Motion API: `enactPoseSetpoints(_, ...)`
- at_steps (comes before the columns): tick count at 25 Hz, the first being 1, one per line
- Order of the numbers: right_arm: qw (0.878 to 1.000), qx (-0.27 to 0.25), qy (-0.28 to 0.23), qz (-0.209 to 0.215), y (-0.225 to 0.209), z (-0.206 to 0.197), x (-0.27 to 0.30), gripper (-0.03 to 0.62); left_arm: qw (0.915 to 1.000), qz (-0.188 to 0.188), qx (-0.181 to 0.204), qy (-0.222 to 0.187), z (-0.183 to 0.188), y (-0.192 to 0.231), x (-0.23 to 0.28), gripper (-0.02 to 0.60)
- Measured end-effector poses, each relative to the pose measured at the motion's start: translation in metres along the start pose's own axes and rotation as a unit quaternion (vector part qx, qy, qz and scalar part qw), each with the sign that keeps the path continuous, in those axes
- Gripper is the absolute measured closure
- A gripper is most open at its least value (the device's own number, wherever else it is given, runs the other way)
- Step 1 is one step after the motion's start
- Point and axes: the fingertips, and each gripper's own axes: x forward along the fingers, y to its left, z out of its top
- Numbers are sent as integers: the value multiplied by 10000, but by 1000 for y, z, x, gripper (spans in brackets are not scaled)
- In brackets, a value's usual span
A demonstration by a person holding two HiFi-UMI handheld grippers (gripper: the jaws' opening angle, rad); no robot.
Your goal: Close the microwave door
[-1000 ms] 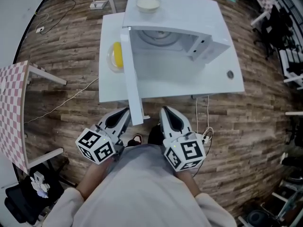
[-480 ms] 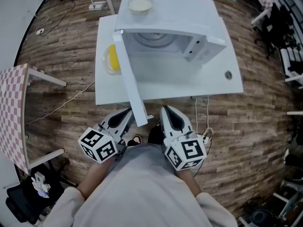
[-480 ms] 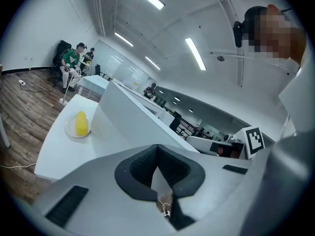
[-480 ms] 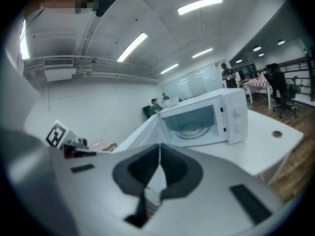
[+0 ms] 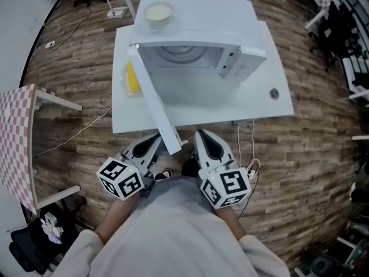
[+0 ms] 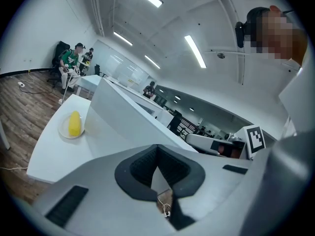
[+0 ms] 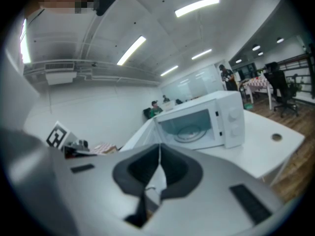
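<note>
The white microwave (image 5: 196, 25) stands on a white table (image 5: 230, 105) with its cavity showing. Its door (image 5: 154, 100) is swung wide open, and the door's free edge reaches past the table's near edge toward me. In the right gripper view the microwave (image 7: 206, 122) shows its glass turntable and control knobs. My left gripper (image 5: 152, 139) hangs just left of the door's free end, shut and holding nothing. My right gripper (image 5: 203, 136) is to the right of that end, also shut and holding nothing. The door (image 6: 129, 123) fills the middle of the left gripper view.
A cream bowl (image 5: 158, 11) sits on top of the microwave. A clear plate with a yellow item (image 5: 132, 78) lies on the table left of it. A checkered table (image 5: 16, 137) stands at left, cables (image 5: 78, 133) cross the wooden floor, and office chairs (image 5: 346, 33) are at right.
The table and microwave sit a little higher and further left in the head view, and the door looks more slanted. Both grippers stay close to my body, shut.
</note>
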Motion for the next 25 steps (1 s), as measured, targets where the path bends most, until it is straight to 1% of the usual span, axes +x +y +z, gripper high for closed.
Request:
enactPoseSetpoints(3,9999,-28,0,129,-3,5,0,571,10000,24,39,22,0,-5,7,568)
enactPoseSetpoints(7,9992,-175,121,343,-7,6,2,571,9997,24,223,-49,4,-13,20,568)
enactPoseSetpoints(14,9965,-473,418,541,-20,2,6,571,9994,-16,213,-269,11,-21,41,568)
enactPoseSetpoints(19,9949,-609,464,654,-28,6,10,571,9989,2,245,-397,18,-25,52,568)
enactPoseSetpoints(25,9935,-680,496,771,-35,12,10,571,9985,35,311,-452,21,-31,58,568)
